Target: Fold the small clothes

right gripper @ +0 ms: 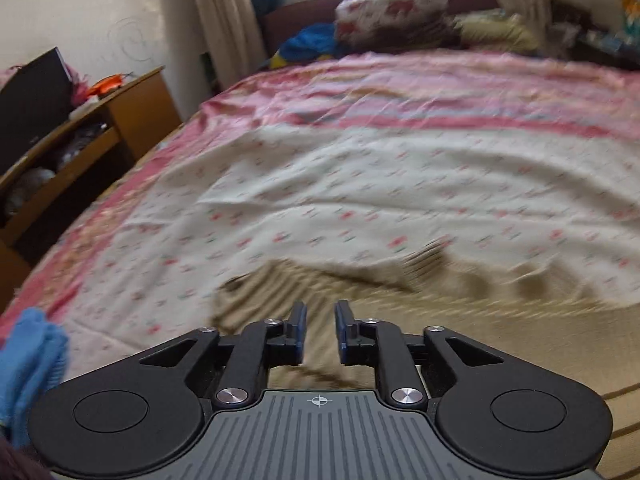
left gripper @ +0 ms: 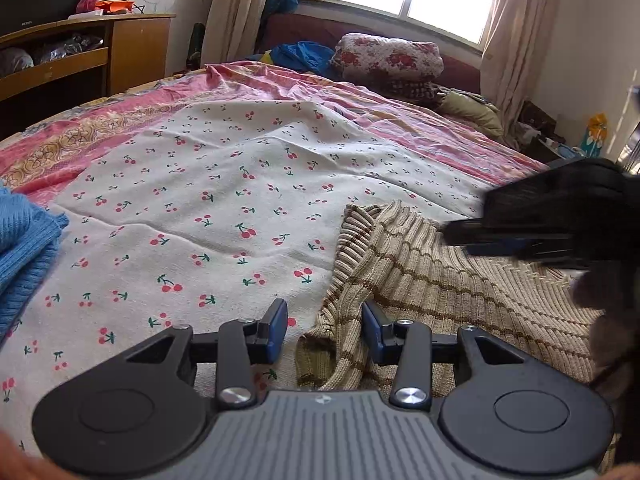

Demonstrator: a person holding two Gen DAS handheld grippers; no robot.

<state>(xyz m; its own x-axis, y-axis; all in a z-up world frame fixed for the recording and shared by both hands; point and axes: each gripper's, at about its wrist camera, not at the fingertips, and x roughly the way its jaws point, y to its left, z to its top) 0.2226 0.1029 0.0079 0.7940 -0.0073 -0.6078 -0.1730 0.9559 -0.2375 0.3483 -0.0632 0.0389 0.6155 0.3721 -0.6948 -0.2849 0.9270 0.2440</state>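
Observation:
A beige ribbed sweater (left gripper: 440, 292) with thin brown stripes lies on the cherry-print sheet (left gripper: 224, 200) at the right. My left gripper (left gripper: 325, 330) hovers open at the sweater's left edge; a fold of the knit rises between its blue pads, which do not press on it. My right gripper (left gripper: 454, 234) comes in from the right, blurred, low over the sweater's upper part. In the right wrist view the right gripper (right gripper: 321, 330) stands slightly open above the sweater (right gripper: 460, 320), with nothing between its fingers. A blue knit garment (left gripper: 24, 240) lies at the left.
The pink patterned bedspread (left gripper: 400, 120) covers the bed beyond the sheet. A floral bundle (left gripper: 392, 56) and blue cloth (left gripper: 304, 54) sit at the far end under the window. A wooden cabinet (left gripper: 136, 48) stands at the left. The blue knit (right gripper: 36, 344) is near my right gripper's left side.

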